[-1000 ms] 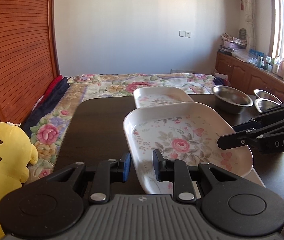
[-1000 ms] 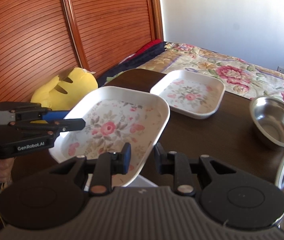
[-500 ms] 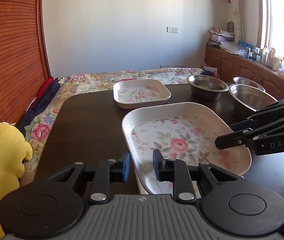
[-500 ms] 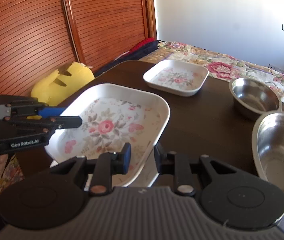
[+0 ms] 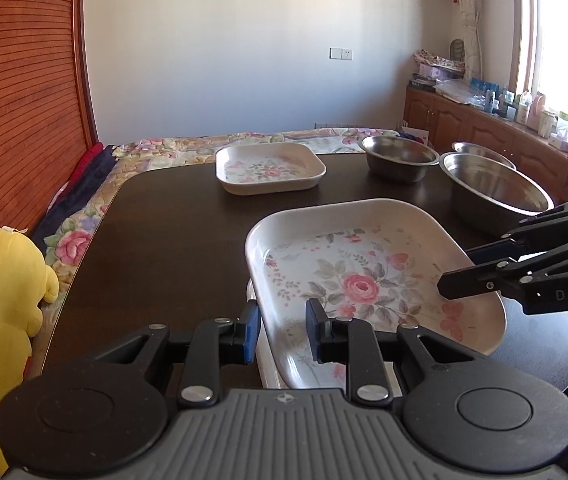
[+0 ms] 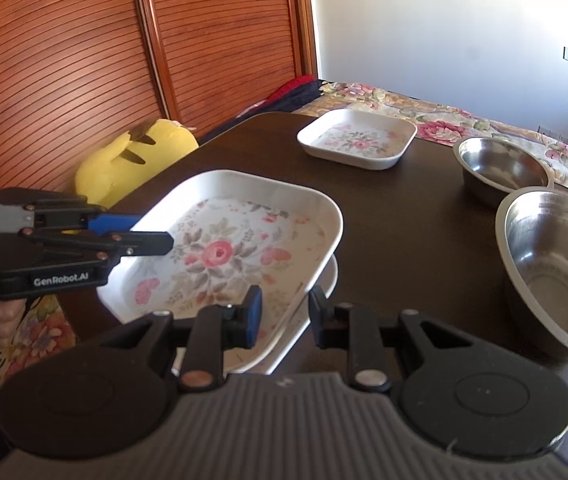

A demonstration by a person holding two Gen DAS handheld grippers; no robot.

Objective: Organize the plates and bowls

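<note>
So we've got both grippers pinching the big floral plate [image 5: 364, 276]: left gripper [image 5: 282, 330] clamped on its near-left rim, right gripper [image 6: 284, 316] on the opposite rim. It sits just over another plate [image 6: 316, 300] at the table's [image 5: 172, 240] near edge. Open dark tabletop stretches ahead toward the small floral plate [image 5: 270, 168]; steel bowls [image 6: 560, 264] crowd the right side.

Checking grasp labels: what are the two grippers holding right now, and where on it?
Both hold the same large floral plate by its rim: left gripper on the near-left edge, right gripper on the opposite edge. Another plate lies beneath it.
</note>
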